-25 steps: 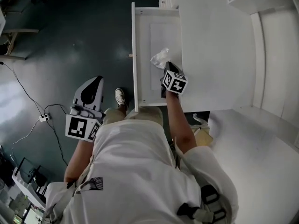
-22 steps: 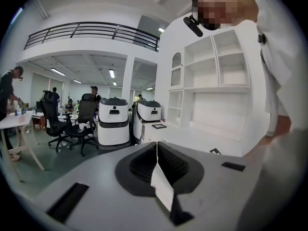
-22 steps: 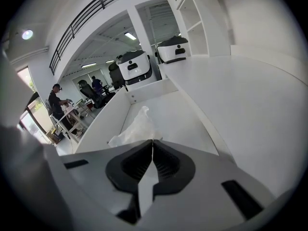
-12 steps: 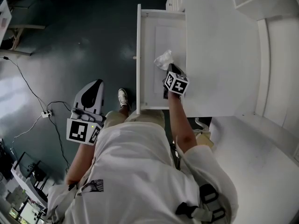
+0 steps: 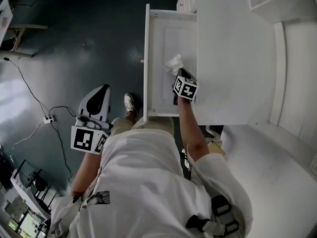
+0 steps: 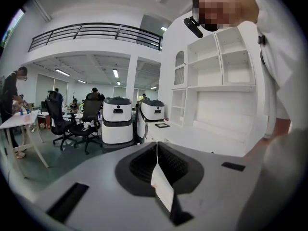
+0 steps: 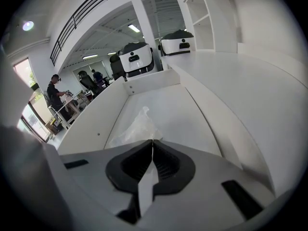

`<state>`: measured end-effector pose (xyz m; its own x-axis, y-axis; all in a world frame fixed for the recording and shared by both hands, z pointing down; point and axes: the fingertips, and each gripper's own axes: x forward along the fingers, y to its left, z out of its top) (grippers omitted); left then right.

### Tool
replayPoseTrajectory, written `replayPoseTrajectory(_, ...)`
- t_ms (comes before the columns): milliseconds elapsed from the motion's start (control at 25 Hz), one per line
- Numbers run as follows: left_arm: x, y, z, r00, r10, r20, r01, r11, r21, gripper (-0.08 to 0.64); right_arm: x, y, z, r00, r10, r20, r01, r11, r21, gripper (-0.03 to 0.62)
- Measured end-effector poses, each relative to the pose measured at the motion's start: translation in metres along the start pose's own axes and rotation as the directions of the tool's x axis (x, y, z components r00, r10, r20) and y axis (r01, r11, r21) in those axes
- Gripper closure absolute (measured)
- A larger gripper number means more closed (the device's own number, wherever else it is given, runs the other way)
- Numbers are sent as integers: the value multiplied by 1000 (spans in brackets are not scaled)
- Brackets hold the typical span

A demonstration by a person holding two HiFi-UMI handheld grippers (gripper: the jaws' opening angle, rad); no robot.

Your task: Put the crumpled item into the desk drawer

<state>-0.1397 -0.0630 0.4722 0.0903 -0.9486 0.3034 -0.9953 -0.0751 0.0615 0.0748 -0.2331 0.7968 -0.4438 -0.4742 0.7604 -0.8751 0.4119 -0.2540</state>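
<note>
Being pinched in the closed right gripper [image 7: 153, 142]: crumpled item [image 7: 136, 129], at twelve o'clock.
Light and soft, it is being held by its near edge.

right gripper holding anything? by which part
Yes: the right gripper is shut on the crumpled paper, pinching its near edge above the open drawer.

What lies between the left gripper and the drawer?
In the head view, a white shoe on dark floor lies between the left gripper and the drawer.
</note>
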Motion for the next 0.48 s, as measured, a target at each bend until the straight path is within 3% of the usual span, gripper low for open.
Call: replayPoseTrajectory(480,-1,-4,0,1000,-21,10,21,1000,-10,541,-2,-5,-9,1000,-23,-5,23,1000,2,566)
